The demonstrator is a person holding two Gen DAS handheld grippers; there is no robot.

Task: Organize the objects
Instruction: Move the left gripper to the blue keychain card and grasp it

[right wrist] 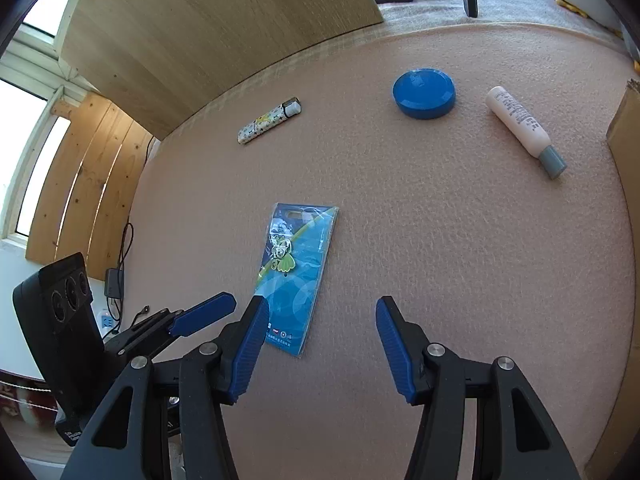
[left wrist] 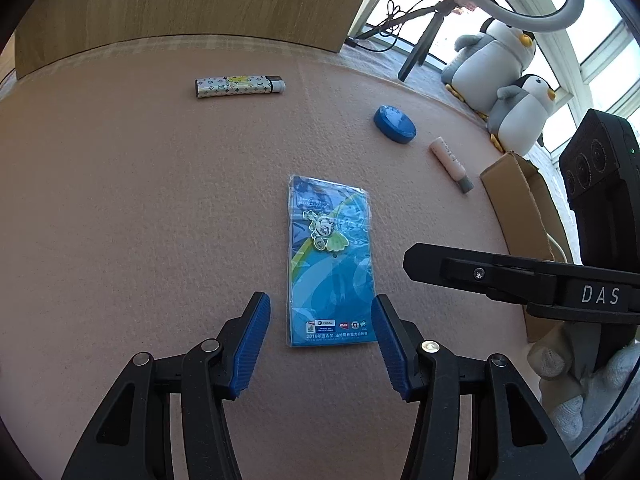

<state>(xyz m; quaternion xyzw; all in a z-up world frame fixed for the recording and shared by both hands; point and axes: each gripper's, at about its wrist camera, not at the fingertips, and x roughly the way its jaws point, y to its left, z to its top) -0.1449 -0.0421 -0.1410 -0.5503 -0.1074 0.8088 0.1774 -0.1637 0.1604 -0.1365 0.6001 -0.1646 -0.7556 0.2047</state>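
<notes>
Flat on the pink felt surface (left wrist: 120,200) lies a blue packet (left wrist: 331,264), a clear-wrapped rectangular card with a green-and-white cartoon pin at its middle and small logos and print along its near edge. Taking the packet as landmark: beyond it to the left lies a patterned white lighter (left wrist: 239,86) on its side; beyond it to the right sits a round blue tin (left wrist: 395,123), and further right of that a pale bottle (left wrist: 452,164) with a grey cap lies on its side. A cardboard box (left wrist: 516,200) stands at the surface's right edge, two penguin plush toys (left wrist: 504,80) behind it by the window, a wooden board (left wrist: 200,0) at the back. Left gripper (left wrist: 321,342) hangs over the packet's near end, jaws about half open, a pad on either side of it, holding nothing; contact can't be told. Right gripper (right wrist: 317,344) is just right of the packet, jaws part open, empty, its left pad overlapping the packet's near corner in view. A gloved hand (left wrist: 580,376) holds it.
</notes>
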